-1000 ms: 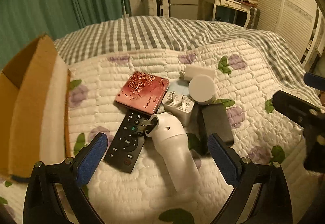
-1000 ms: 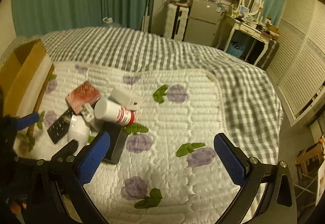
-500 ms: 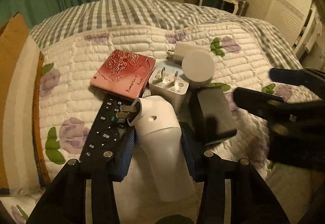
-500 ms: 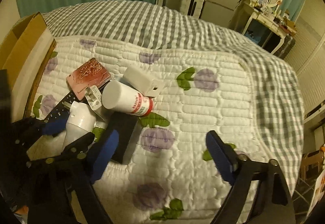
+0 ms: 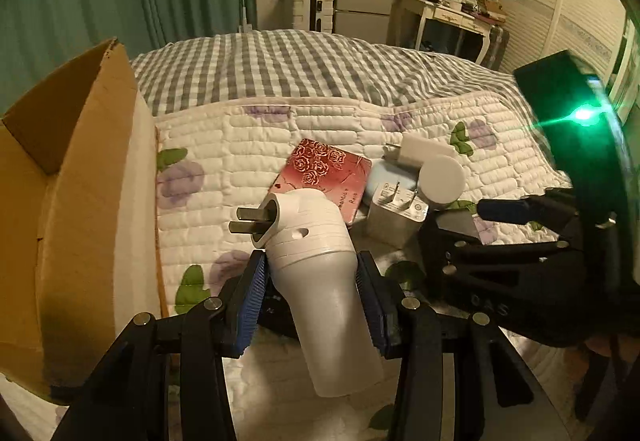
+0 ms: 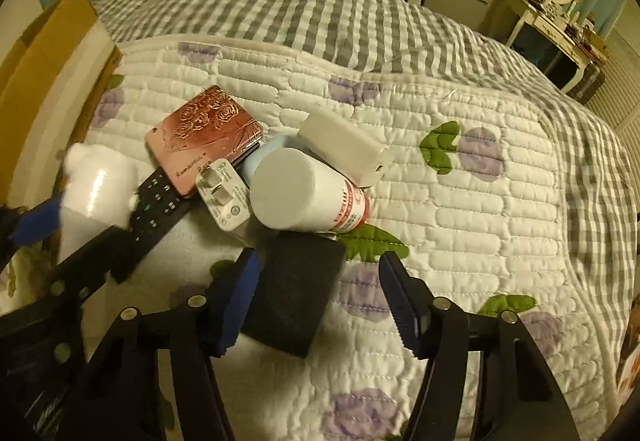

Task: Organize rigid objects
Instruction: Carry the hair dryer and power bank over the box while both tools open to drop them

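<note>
we have the white plug-in device (image 5: 316,273) clamped in our left gripper (image 5: 310,301), bound for the cardboard box (image 5: 72,201) at nine o'clock; our right gripper (image 6: 320,305) is closing around the black block (image 6: 296,293), pads not yet pressing.

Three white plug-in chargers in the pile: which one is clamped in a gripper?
The angled white plug with the cylindrical body, held in the left gripper. The square charger and oblong charger lie on the quilt.

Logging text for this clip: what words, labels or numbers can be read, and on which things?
Red case: cursive script, too blurred to read.
White plug: small print and marks, too small.
White bottle: red label, unreadable.
Remote: button marks, too small.
Right hand-held gripper: faint letters, unclear.
</note>
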A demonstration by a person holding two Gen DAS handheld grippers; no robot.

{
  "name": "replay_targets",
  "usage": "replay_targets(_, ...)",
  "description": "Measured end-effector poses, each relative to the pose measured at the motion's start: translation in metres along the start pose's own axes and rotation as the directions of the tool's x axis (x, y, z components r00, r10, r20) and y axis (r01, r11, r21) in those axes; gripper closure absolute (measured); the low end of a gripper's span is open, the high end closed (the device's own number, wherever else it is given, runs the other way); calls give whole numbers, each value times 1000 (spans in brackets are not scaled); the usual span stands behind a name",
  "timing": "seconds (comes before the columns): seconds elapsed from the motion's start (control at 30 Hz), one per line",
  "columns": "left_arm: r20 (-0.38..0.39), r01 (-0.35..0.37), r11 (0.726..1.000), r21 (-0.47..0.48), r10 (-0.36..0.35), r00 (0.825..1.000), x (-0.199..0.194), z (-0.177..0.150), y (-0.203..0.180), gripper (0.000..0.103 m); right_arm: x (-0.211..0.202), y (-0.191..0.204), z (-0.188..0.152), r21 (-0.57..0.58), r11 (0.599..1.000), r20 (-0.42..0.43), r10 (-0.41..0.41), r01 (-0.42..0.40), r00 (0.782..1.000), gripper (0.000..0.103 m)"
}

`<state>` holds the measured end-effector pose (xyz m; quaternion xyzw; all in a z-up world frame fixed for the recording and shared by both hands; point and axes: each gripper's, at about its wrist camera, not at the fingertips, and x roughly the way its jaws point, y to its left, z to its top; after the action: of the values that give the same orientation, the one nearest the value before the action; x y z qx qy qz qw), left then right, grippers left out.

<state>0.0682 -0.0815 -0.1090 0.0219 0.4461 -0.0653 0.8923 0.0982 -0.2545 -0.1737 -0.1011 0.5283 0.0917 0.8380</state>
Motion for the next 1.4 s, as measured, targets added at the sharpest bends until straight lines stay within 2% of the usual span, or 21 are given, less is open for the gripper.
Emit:
replay_targets(0.13, 10, -3, 1000, 8, 3, 1000, -6, 1, -1, 57, 10, 4, 2, 10, 1000, -26, 20, -20, 999, 56)
replay_targets(0.4, 46, -9, 1000, 21, 9, 999, -34, 2, 2, 57, 7, 3, -4, 12, 1000, -30, 23, -22, 999, 58)
replay_targets(0.63, 95, -18, 1000, 20, 16, 995, -68, 2, 8, 57, -38, 2, -18, 30, 997, 48, 68, -70, 997, 63)
replay_targets(0.83, 157, -23, 1000, 3, 22, 987, -103, 6, 28, 57, -85, 21, -10, 11, 998, 131, 68, -70, 989, 63)
replay_targets(0.97, 203, -37, 999, -25, 42, 978, -128, 13, 50, 57, -130, 44, 2, -38, 997, 206, 73, -67, 976, 64)
replay_targets(1.17, 267, -71, 995, -74, 89, 959, -159, 25, 89, 57, -201, 88, 30, -121, 989, 333, 119, -83, 935, 64)
replay_targets(1.27, 276, -92, 991, -99, 116, 954, -164, 28, 113, 57, -220, 115, 46, -164, 982, 367, 152, -97, 918, 64)
replay_targets(1.4, 264, -118, 984, -131, 149, 953, -158, 29, 142, 57, -221, 151, 65, -209, 969, 372, 202, -130, 906, 64)
